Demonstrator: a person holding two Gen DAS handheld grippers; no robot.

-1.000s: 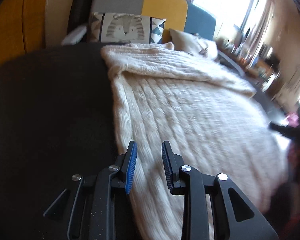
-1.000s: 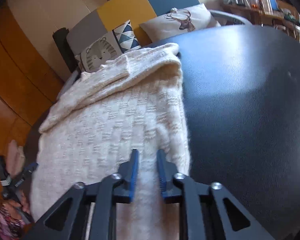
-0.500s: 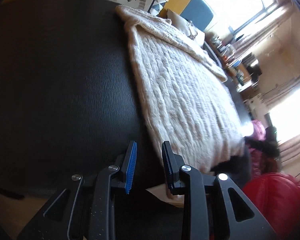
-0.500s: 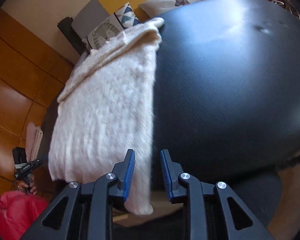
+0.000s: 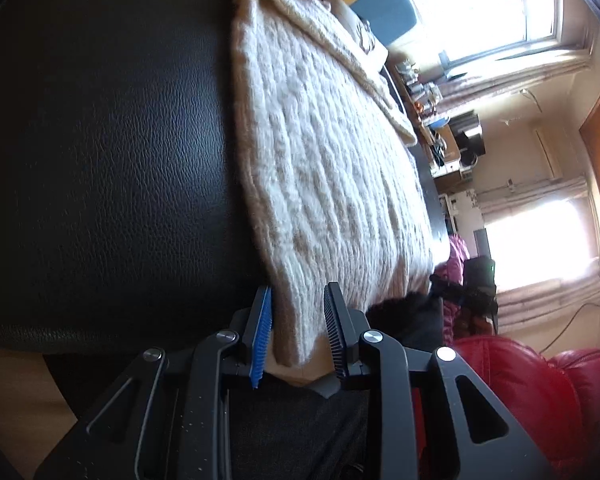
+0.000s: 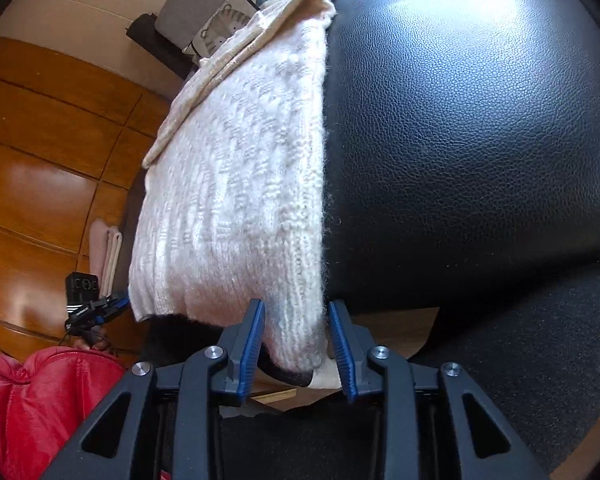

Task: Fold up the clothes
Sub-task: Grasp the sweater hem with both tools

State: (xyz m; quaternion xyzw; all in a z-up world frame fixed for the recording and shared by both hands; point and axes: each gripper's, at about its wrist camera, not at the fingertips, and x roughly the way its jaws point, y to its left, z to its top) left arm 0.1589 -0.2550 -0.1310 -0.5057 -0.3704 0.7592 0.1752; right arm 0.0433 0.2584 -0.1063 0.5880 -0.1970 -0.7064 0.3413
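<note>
**Two tongs at the hem of the sweater**

A fluffy cream sweater (image 5: 328,168) lies flat on a round black table (image 5: 112,160). Its near edge hangs a little over the table's rim, on the side where the person stands.

The left gripper (image 5: 298,334) is at one hanging corner. The knit sits between its two blue pads. The left pad is right against the wool, but the other pad stands off with a gap, so the tongs are open and not pinching.

The right gripper (image 6: 296,344) is at the other hanging corner of the sweater (image 6: 240,184). Its jaws have just been opening wider. The thick hem sits between them (very close on both sides), yet the pads do not squeeze it.

At the far end the sweater is folded over into a thick band. Behind it is a cushion with a cat face (image 6: 220,28). Something red and puffy (image 6: 40,396) is down low beside the table (image 6: 480,140). A bright window (image 5: 480,4) lights the room.
</note>
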